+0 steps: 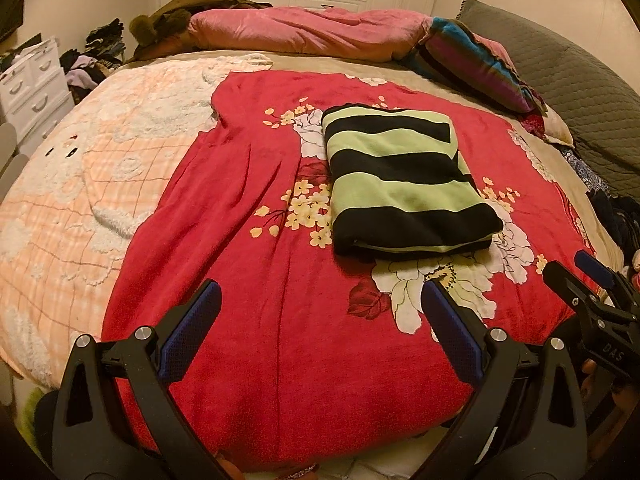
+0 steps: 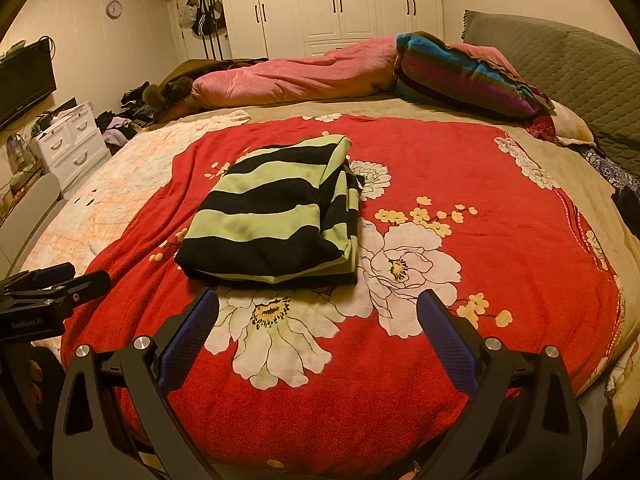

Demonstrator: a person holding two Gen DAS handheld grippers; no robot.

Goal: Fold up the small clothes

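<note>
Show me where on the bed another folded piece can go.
Free: the red blanket left of the striped garment, up to the peach quilt, and the strip between the garment and both open grippers, left and right. Crowded: the far edge, with the pink duvet and striped pillow.

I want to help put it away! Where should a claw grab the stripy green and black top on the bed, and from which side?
Probably the near edge of the folded top, coming in low from the front. That edge is a thick stacked fold facing both open claws, left and right, so one pinch could catch all layers. The right side looks looser and might unfold.
</note>
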